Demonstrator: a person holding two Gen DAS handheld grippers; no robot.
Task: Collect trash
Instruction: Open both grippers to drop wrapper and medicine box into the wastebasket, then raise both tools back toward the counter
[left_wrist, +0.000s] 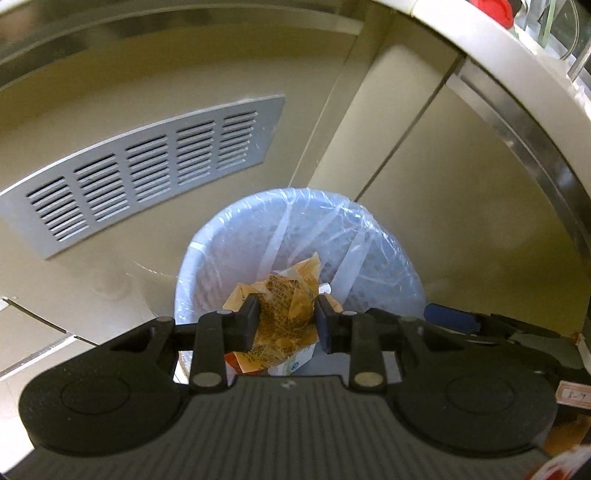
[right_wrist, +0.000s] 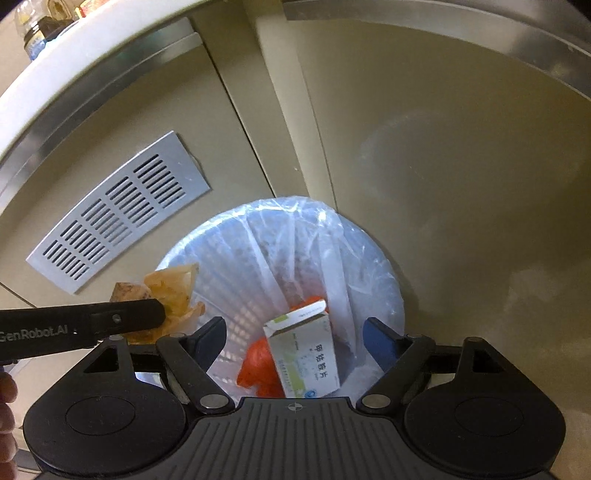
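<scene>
i'm at the drop: left gripper (left_wrist: 286, 317) jaws clamped on the yellow wrapper (left_wrist: 288, 310) over the bin (left_wrist: 207, 258) at twelve o'clock, right gripper (right_wrist: 295, 341) jaws apart, empty; next, release it.

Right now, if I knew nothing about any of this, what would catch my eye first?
Most likely the crumpled yellow wrapper pinched between the left gripper's black fingers, held right over the bin lined with a clear bag, by the cabinet. Next, inside the bin, a white and green carton lies on something bright orange, between the right gripper's wide-open fingers.
</scene>
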